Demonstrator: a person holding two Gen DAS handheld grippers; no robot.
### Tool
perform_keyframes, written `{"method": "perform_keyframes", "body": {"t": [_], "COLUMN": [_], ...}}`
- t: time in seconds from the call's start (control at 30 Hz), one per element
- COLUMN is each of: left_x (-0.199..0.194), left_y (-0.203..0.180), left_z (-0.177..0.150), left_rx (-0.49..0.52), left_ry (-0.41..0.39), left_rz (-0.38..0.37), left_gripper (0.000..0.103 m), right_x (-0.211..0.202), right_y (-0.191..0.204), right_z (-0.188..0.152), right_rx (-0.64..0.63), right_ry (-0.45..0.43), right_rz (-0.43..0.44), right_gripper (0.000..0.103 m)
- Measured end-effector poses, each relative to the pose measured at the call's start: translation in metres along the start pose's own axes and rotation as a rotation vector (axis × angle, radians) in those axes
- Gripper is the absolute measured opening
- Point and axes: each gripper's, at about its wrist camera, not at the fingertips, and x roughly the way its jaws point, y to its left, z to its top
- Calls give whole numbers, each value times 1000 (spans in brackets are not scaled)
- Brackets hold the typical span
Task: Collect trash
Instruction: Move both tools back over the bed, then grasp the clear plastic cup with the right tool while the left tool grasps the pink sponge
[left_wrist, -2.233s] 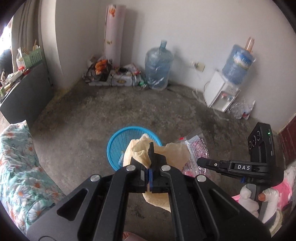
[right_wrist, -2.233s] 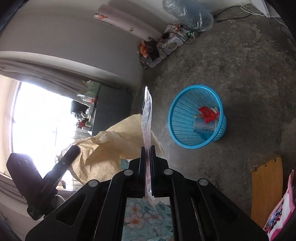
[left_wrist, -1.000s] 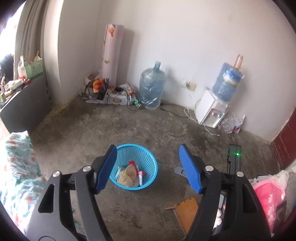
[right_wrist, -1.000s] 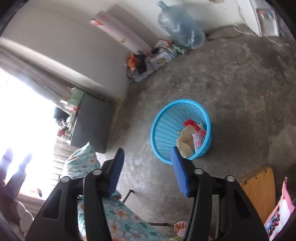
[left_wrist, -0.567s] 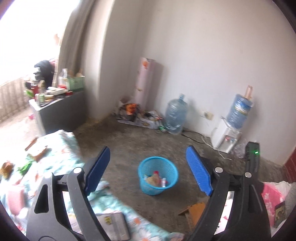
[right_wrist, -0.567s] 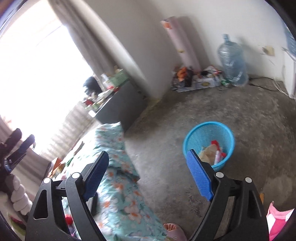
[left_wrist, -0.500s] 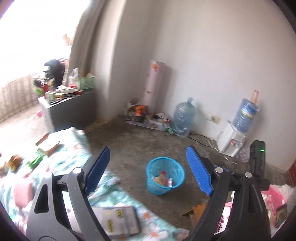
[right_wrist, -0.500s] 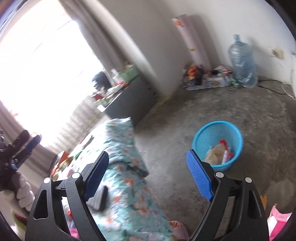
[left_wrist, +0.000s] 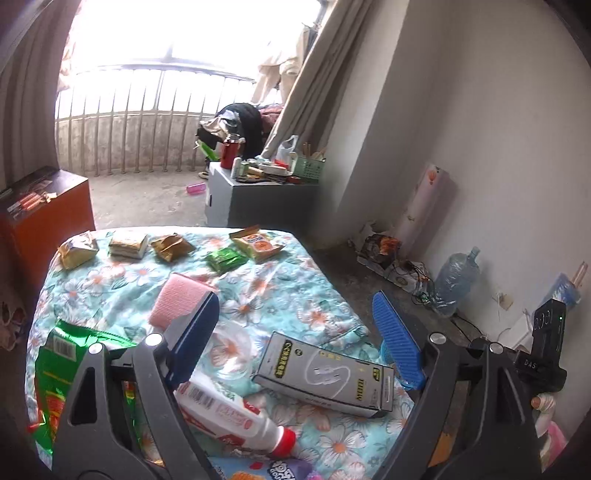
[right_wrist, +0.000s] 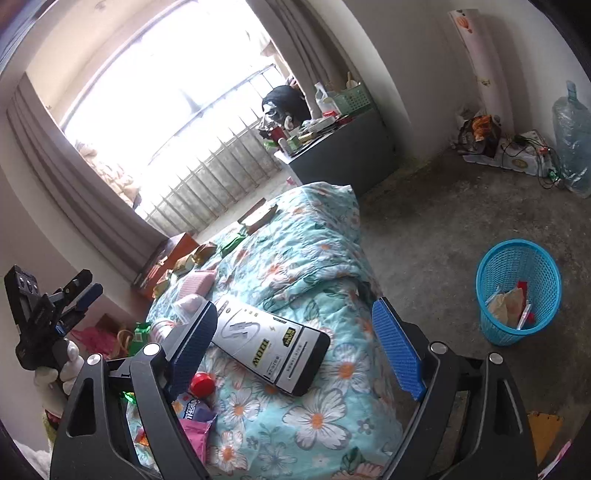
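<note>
Fingers of left gripper (left_wrist: 295, 343) and right gripper (right_wrist: 295, 339) wide, empty, jaws just opened. Grey box (left_wrist: 325, 376) at lower centre of bedspread (left_wrist: 280, 291); straddle short sides squarely. Blue basket (right_wrist: 517, 291) on floor, right edge.

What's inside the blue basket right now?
The blue basket holds crumpled tan paper, a clear wrapper and something red. Anything beneath them is covered.

Box (right_wrist: 271, 349) and bottle (left_wrist: 229, 410) lie on the bed (right_wrist: 306, 251) — basket (right_wrist: 517, 291) stands right, on floor.
</note>
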Motion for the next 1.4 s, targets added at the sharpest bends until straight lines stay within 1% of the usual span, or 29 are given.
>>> {"method": "perform_keyframes", "body": {"t": [0.13, 0.2, 0.3, 0.4, 0.43, 0.47, 0.5, 0.57, 0.63, 0.67, 0.7, 0.73, 0.77, 0.83, 0.9, 1.0, 1.07, 1.1, 1.13, 1.17, 1.2, 1.23, 1.27, 1.33, 1.4], "left_x": [-1, -2, 2, 5, 5, 4, 3, -2, -2, 2, 5, 9, 15, 29, 47, 81, 104, 118, 131, 145, 158, 171, 184, 202, 214], "left_y": [32, 47, 63, 72, 74, 78, 81, 87, 91, 94, 98, 102, 106, 114, 120, 123, 128, 132, 135, 139, 142, 144, 148, 155, 162], "left_z": [-10, -19, -30, -35, -35, -32, -29, -18, -4, 4, 11, 17, 24, 38, 50, 63, 67, 68, 66, 65, 62, 59, 55, 47, 41], "left_rx": [-69, -107, -142, -155, -159, -162, -163, -152, -127, -108, -89, -77, -65, -58, -44, 9, 13, 0, -15, -28, -30, -23, -16, -18, -31], "left_ry": [11, 18, 43, 61, 59, 55, 49, 34, 48, 70, 93, 109, 135, 197, 267, 361, 412, 451, 484, 519, 551, 582, 609, 648, 670], "left_rz": [49, 69, 76, 88, 92, 98, 100, 112, 137, 152, 173, 184, 181, 157, 113, 76, 49, 30, 13, 1, 1, 9, 26, 64, 77], "left_gripper": [81, 81, 81, 81, 81, 81, 81, 81, 81, 81, 81, 81, 81, 81, 81, 81, 81, 81, 81, 81, 81, 81, 81, 81, 81], "right_x": [12, 13, 23, 35, 35, 40, 40, 51, 56, 59, 71, 71, 82, 94, 106, 122, 140, 159, 159, 168, 186, 197, 204, 219, 231], "right_y": [19, 21, 29, 35, 35, 41, 41, 59, 66, 73, 89, 89, 105, 120, 133, 149, 166, 182, 182, 188, 196, 200, 203, 211, 216], "right_z": [-6, -6, -8, -5, -5, -3, -3, 0, 0, 1, 2, 2, 2, 3, 2, 3, 1, 0, 0, -1, -2, -3, -5, -8, -13], "right_rx": [-35, -37, -46, -46, -46, -46, -46, -83, -101, -117, -155, -155, -192, -220, -245, -281, -322, -371, -371, -386, -403, -414, -430, -486, -539], "right_ry": [36, 43, 70, 103, 103, 117, 117, 138, 147, 157, 181, 181, 199, 221, 244, 272, 298, 324, 324, 335, 368, 382, 387, 399, 418], "right_rz": [16, 19, 25, 32, 32, 61, 61, 87, 98, 109, 133, 133, 151, 168, 180, 189, 188, 174, 174, 161, 147, 130, 106, 53, 17], "right_gripper": [83, 83, 83, 83, 83, 83, 83, 83, 83, 83, 83, 83, 83, 83, 83, 83, 80, 79, 76, 73, 71, 67, 59, 54, 51]}}
